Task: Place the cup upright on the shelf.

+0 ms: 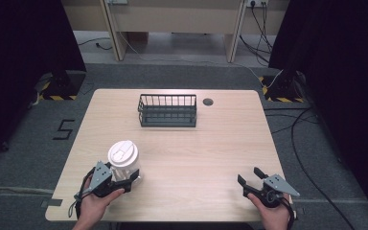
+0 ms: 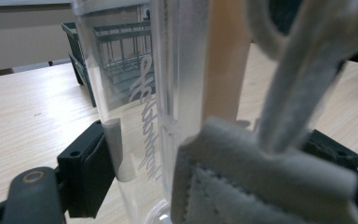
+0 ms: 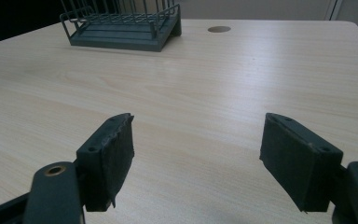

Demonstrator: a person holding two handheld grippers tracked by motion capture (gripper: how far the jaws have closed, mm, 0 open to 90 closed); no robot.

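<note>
A clear plastic bottle [image 1: 123,158] with a white lid stands upright near the table's front left. Up close in the left gripper view, the bottle [image 2: 140,93] has a transparent wall with white script on it, and a grey fabric strap [image 2: 270,177] hangs down its side. My left gripper [image 1: 126,178] [image 2: 209,158] is shut on the bottle low on its body, one black jaw pressed to each side. Over the front right of the table, my right gripper [image 1: 249,176] [image 3: 198,154] is open, its jaws wide apart with only bare wood between them.
A dark wire basket [image 1: 167,110] [image 3: 121,28] [image 2: 116,56] sits at the back middle of the wooden table [image 1: 206,148]. A round cable hole [image 1: 208,101] [image 3: 219,29] lies just to its right. Bare tabletop lies between the grippers and the basket.
</note>
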